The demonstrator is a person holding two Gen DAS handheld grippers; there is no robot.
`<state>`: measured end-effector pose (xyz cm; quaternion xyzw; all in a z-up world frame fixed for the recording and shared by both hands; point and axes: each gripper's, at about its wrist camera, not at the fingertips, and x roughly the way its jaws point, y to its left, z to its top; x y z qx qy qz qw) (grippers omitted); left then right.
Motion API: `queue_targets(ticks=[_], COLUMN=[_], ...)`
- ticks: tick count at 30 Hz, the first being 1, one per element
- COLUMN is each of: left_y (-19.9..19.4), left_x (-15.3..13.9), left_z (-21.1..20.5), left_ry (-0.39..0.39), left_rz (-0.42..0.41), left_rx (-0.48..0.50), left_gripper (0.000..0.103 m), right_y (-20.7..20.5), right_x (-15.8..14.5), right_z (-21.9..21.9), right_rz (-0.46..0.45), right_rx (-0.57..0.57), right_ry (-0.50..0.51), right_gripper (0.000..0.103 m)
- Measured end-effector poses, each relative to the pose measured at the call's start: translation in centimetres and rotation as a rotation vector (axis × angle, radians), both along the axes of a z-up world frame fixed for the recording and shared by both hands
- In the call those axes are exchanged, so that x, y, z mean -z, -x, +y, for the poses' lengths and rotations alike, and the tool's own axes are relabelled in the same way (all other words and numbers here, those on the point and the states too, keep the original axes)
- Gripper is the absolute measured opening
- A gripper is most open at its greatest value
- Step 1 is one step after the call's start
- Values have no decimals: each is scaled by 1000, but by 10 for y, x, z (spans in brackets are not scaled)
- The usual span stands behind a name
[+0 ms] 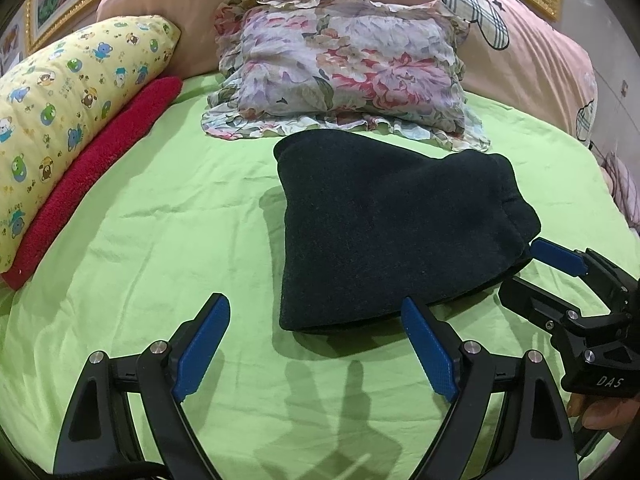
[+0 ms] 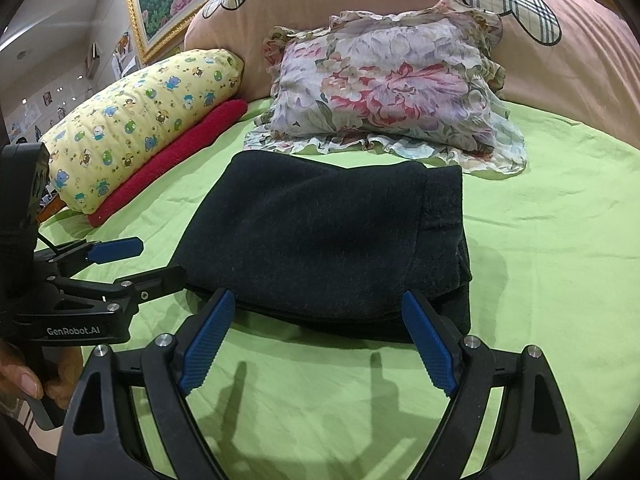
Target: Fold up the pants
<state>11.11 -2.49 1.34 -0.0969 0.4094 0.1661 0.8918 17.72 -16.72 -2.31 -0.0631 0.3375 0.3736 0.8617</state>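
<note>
The pants (image 1: 392,224) are a dark, folded bundle lying on the green bedsheet (image 1: 160,208). In the left wrist view my left gripper (image 1: 316,302) is open, its blue pads (image 1: 204,344) wide apart at the bundle's near edge, pressing on nothing. My right gripper (image 1: 518,270) comes in from the right, open, at the bundle's near right corner. In the right wrist view the pants (image 2: 320,232) fill the middle. The right gripper (image 2: 317,298) stands open, with the fold's near edge between its fingertips. The left gripper (image 2: 160,258) sits open at the near left corner.
A floral frilled pillow (image 1: 344,68) lies just behind the pants. A yellow cartoon-print pillow (image 1: 60,112) and a red rolled towel (image 1: 96,176) line the left side. A pink quilt (image 1: 540,64) is heaped at the back. A hand (image 2: 24,380) holds the left gripper.
</note>
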Motion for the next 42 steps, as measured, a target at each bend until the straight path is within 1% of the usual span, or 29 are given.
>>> queue_targets(ticks=[20,42], left_y=[-4,-10], left_x=[3,-1], left_z=[-8,-9], left_ry=[5,4], left_rz=[17,9], left_rx=[23,28], left_gripper=[88,88], right_y=[-4,-10], right_x=[0,-4], right_z=[-14,-14], right_rz=[13,15], right_rx=[32,41], right_ry=[-6,-12], right_gripper=[86,86])
